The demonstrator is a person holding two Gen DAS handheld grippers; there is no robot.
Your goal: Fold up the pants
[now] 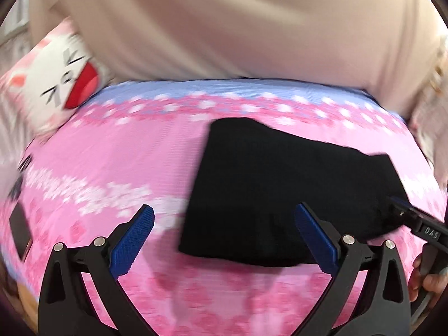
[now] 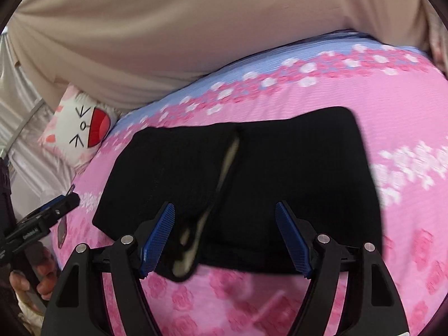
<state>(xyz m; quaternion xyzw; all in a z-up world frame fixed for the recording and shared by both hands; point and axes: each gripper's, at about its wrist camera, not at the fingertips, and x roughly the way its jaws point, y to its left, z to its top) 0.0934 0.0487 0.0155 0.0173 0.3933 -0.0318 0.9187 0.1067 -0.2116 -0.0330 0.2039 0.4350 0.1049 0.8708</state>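
Observation:
The black pants [image 1: 268,193] lie folded into a compact rectangle on the pink flowered bedsheet [image 1: 117,151]. In the right wrist view the pants [image 2: 294,184] show a seam with a pale lining down the middle. My left gripper [image 1: 224,238] is open and empty, just above the near left edge of the pants. My right gripper [image 2: 225,238] is open and empty over the near edge of the pants. The right gripper also shows at the right of the left wrist view [image 1: 414,221], and the left gripper at the left of the right wrist view [image 2: 56,207].
A white cat-face pillow [image 1: 64,84] lies at the far left of the bed, also in the right wrist view [image 2: 81,128]. The person's beige shirt [image 1: 224,28] fills the far side. A dark phone [image 1: 21,232] lies on the sheet at the left.

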